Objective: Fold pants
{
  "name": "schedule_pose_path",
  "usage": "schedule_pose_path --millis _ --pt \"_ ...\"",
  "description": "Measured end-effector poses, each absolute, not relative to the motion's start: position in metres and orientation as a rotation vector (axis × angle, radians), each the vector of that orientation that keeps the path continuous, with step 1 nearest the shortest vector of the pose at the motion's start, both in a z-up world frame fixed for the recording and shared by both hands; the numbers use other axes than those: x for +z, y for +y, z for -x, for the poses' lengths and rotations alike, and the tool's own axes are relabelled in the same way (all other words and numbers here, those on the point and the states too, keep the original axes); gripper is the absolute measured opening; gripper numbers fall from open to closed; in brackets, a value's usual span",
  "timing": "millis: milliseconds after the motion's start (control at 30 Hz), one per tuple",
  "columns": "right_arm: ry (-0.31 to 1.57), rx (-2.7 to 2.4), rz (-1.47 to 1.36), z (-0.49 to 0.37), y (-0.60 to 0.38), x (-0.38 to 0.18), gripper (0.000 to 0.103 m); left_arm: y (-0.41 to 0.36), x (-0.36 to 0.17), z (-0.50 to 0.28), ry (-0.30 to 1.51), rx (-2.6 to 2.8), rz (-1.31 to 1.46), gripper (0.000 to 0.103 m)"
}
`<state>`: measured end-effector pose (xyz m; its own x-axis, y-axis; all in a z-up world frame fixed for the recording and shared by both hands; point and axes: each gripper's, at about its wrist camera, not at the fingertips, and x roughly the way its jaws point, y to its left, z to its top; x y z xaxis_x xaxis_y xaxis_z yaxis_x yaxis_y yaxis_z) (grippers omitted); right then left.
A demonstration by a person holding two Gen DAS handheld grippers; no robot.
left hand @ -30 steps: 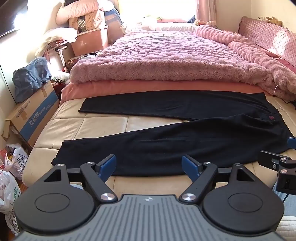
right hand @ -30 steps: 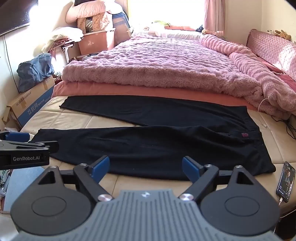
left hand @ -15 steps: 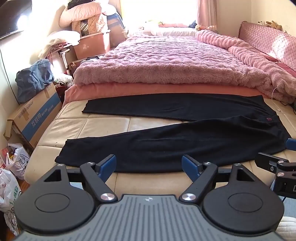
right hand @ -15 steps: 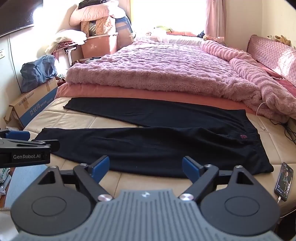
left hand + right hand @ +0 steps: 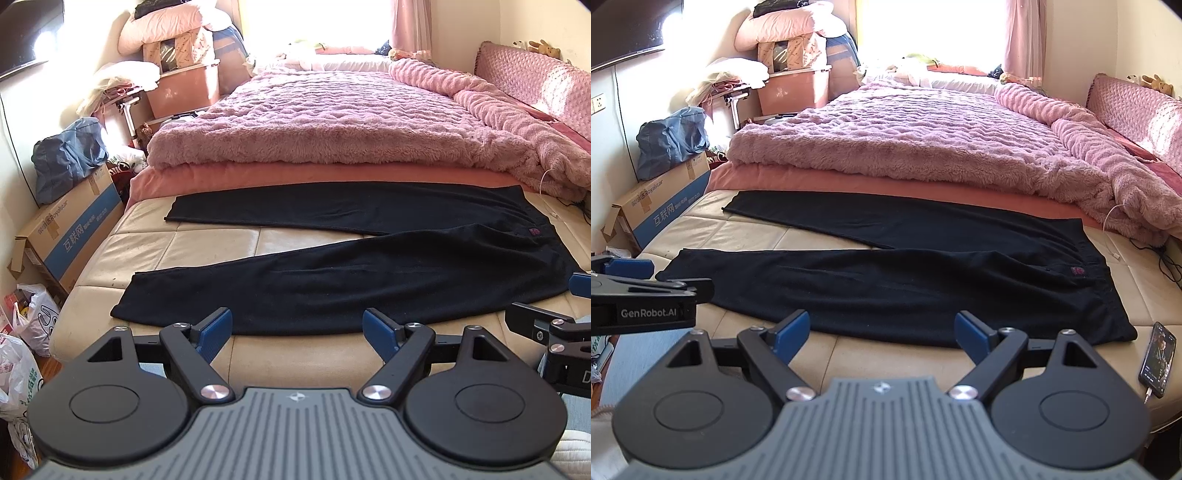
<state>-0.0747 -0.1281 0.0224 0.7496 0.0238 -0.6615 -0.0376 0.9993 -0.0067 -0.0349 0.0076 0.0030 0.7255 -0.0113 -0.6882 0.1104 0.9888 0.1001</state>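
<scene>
The black pants (image 5: 369, 273) lie spread flat on the cream leather bench (image 5: 207, 251) at the foot of the bed, just in front of the pink fluffy blanket (image 5: 332, 125). The two legs open in a V toward the left side, and the waist with a small red label (image 5: 533, 232) is at the right. No fold is made yet.

Compared with one second ago, both views show the pants a little farther and lower in the frame, and more of the room above. I judge that both claws were lifted and pulled slightly back from the bench edge. The cloth itself has not moved; its outline and wrinkles are the same.

The left claw (image 5: 297, 330) is released, its blue pads wide apart with nothing between them, and it hangs above the near edge of the lower leg. The right claw (image 5: 882, 332) is also released and empty, over the near edge closer to the waist. Each one sees the other at the side of its view.

This means the task is only at its beginning: the claws seem to be taking position. Probably the next step is to grasp the near leg at hem and waist and carry it over the far leg. A phone (image 5: 1158, 363) on a cable lies near the waist corner, so the right side must be careful.
</scene>
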Motion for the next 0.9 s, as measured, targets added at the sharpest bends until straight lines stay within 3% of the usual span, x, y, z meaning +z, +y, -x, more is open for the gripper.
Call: schedule_pose_path --millis 900 --pt "0.730 0.029 0.020 0.079 -0.129 0.023 0.082 0.004 -0.002 0.041 0.762 -0.067 -0.136 0.094"
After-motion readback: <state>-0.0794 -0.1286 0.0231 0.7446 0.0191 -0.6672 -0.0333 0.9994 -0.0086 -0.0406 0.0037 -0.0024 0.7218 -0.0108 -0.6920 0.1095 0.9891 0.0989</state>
